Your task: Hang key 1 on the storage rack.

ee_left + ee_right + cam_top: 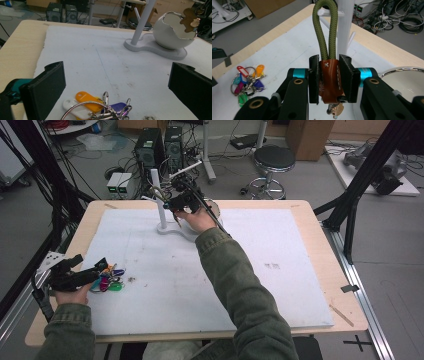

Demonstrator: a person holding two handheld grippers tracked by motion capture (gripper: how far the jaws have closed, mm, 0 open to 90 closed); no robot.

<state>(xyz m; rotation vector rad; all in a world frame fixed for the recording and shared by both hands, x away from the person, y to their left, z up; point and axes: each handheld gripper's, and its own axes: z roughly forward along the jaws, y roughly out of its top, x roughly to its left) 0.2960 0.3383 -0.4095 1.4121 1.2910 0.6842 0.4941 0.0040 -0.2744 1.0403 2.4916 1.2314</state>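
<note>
Right gripper (329, 82) clamps the brown leather keychain tab (329, 80); its green cord loop (325, 27) stands upright, toward 12 o'clock, top beside the white stand's peg (322, 12). Left gripper (117, 85), wide open, rests over the key bunch (96, 107).

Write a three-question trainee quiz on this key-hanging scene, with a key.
1. True or false: the right gripper is shut on the brown leather key fob with the olive-green rope loop.
2. Where does the bunch of coloured plastic key tags on metal rings lie? A) in the white egg-shaped bowl; B) on the white foam mat between the left gripper's open jaws; C) on the white peg stand.
3. Fill in: the rope loop sits at a ___ of the stand.

Key: 1 true; 2 B; 3 peg.
</note>
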